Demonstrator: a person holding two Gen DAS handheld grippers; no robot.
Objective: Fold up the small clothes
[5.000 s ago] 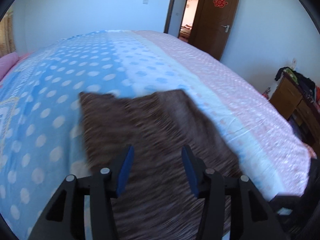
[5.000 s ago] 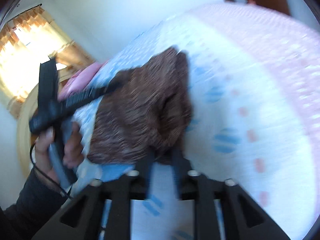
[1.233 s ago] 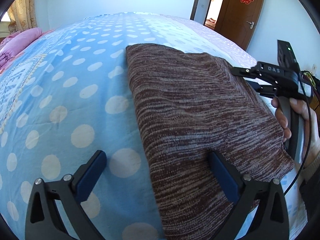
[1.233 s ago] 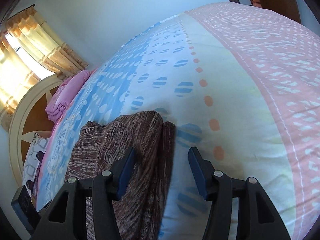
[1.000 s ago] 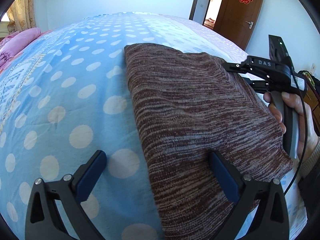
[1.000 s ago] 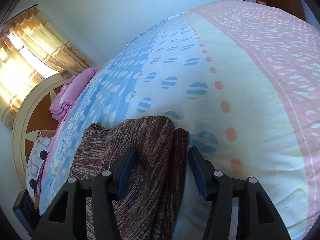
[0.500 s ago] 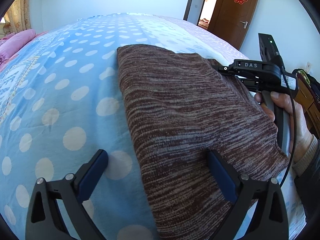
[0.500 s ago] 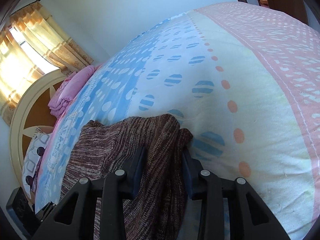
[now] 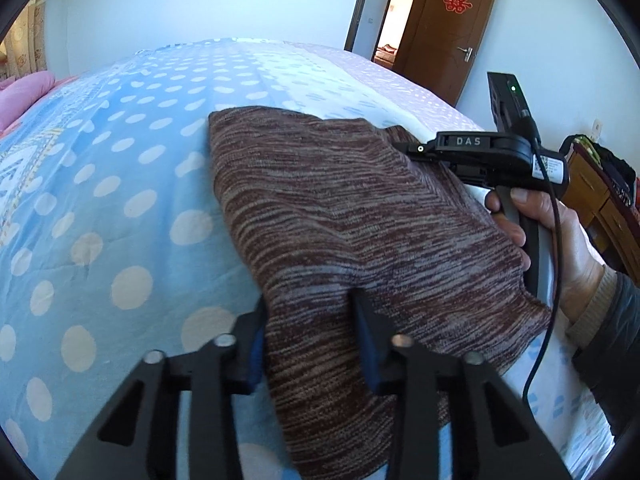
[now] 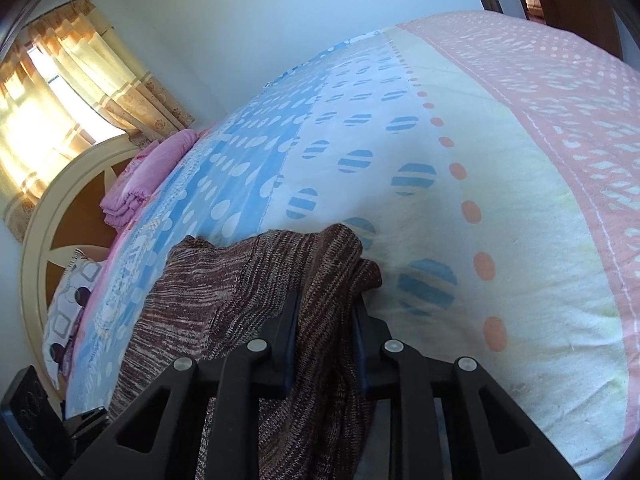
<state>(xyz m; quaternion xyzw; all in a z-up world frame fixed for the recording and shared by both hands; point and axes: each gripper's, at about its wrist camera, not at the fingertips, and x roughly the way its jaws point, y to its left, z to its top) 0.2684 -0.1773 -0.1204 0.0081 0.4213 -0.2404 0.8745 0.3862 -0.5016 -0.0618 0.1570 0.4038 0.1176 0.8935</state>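
A brown knitted garment (image 9: 340,208) lies folded on the dotted blue bedspread (image 9: 100,200). My left gripper (image 9: 310,308) is at its near left edge. Its jaws are closing, and a bunched fold of the knit fills the gap between the pads. In the right wrist view the garment (image 10: 240,280) is gathered at its far right corner. There my right gripper (image 10: 326,300) is also closing, with a ridge of cloth pressed between its fingers. A hand (image 9: 568,248) holds the right gripper's handle at the garment's right side.
A folded pink blanket (image 10: 140,184) and a patterned pillow (image 10: 68,308) lie by the round headboard (image 10: 44,224). A brown door (image 9: 452,32) stands open at the far wall. A wooden dresser (image 9: 592,196) piled with dark clothes stands beside the bed on the right.
The left jaws went from spread wide around the garment's edge to pinched on it. The right jaws narrowed onto the corner, which has bunched up between them.
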